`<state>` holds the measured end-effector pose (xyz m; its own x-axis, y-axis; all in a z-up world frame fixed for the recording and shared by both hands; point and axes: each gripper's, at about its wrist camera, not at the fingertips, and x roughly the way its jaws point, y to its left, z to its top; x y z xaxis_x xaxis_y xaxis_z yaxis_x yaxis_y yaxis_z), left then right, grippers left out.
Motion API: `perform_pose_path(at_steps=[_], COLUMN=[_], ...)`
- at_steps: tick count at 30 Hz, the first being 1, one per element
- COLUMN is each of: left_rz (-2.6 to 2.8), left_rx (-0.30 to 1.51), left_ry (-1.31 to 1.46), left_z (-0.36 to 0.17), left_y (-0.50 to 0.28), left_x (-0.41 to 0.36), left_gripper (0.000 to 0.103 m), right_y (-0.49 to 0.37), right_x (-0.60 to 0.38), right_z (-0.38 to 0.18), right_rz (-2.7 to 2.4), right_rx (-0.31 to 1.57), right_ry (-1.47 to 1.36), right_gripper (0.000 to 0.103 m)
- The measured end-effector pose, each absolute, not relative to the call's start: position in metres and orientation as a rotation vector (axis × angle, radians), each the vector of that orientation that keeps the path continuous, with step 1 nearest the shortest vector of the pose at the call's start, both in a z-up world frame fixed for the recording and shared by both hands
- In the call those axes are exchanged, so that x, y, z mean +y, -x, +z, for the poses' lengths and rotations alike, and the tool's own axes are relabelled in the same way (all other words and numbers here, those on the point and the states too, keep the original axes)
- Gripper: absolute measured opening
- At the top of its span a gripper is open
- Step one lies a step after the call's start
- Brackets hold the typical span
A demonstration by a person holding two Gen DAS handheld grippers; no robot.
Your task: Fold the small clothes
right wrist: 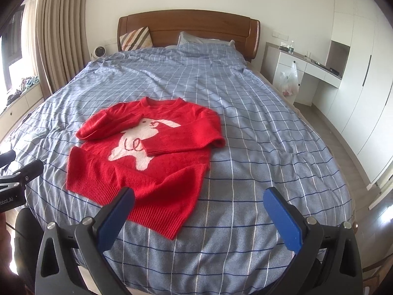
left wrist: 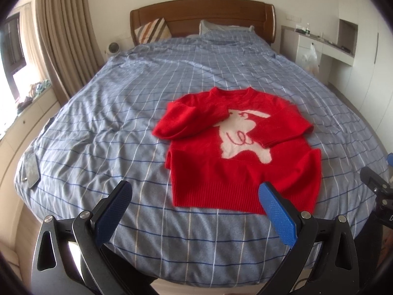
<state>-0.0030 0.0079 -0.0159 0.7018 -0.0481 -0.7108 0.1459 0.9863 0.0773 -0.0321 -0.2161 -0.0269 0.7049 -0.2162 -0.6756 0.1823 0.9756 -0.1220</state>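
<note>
Lying flat on the checked bed (left wrist: 103, 113), toward its foot and well short of the headboard (left wrist: 203, 12): a red sweater (left wrist: 235, 172) with a white animal motif, both sleeves already crossed over the chest. Soft, light knit, likely to sag and bunch; best pinched at the ribbed hem corners nearest the foot. Left gripper (left wrist: 195, 198) and right gripper (right wrist: 199, 205) hovering over the foot edge, jaws spread wide, holding nothing. Sweater's underside and the bed's foot edge hidden.
</note>
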Motion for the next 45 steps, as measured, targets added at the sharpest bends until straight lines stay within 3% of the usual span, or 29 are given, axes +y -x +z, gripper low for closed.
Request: perform_pose_path(at_steps=[11,20,25,31,32,34,35,36,37,38,39,45], left_rz=[-0.083,-0.110,-0.167,-0.298,-0.296,-0.296,-0.304,-0.315,-0.332,-0.350,-0.366,-0.416], left_rx=[0.796,0.799,0.898,0.986,0.986,1.012,1.031,1.043,1.043,1.043,1.045,1.060], left_ry=[-0.101,-0.148,0.032,0.075,0.059,0.054,0.067,0.084,0.102,0.116,0.130,0.179], left_z=[-0.025,-0.049,-0.090,-0.132,-0.137,-0.147,-0.151,-0.154,-0.154,-0.154,-0.152,-0.117], left_y=[0.003,-0.005,-0.046,-0.086,-0.089,-0.098,-0.101,-0.102,-0.101,-0.099,-0.096,-0.047], left_x=[0.017,0.036,0.083,0.065,0.060,0.054,0.054,0.054,0.054,0.056,0.059,0.092], left_gripper=[0.103,0.103,0.103,0.098,0.095,0.067,0.059,0.046,0.023,0.009,0.004,0.003], right_y=[0.031,0.044,0.033,0.025,0.021,0.013,0.008,0.003,-0.001,-0.006,-0.008,0.018], right_x=[-0.223,-0.234,-0.258,-0.274,-0.274,-0.273,-0.271,-0.268,-0.264,-0.259,-0.255,-0.268], right_z=[-0.030,-0.018,-0.082,-0.150,-0.156,-0.166,-0.171,-0.176,-0.181,-0.186,-0.189,-0.159], right_rz=[-0.296,-0.225,-0.079,0.090,0.112,0.148,0.179,0.201,0.228,0.264,0.268,0.272], right_rx=[0.773,0.591,0.753,0.872,0.869,0.880,0.885,0.897,0.912,0.930,0.953,0.971], right_ry=[0.047,-0.031,-0.088,-0.340,-0.376,-0.419,-0.434,-0.440,-0.439,-0.432,-0.411,-0.401], right_gripper=[0.103,0.103,0.103,0.101,0.097,0.083,0.074,0.070,0.054,0.023,0.007,0.005])
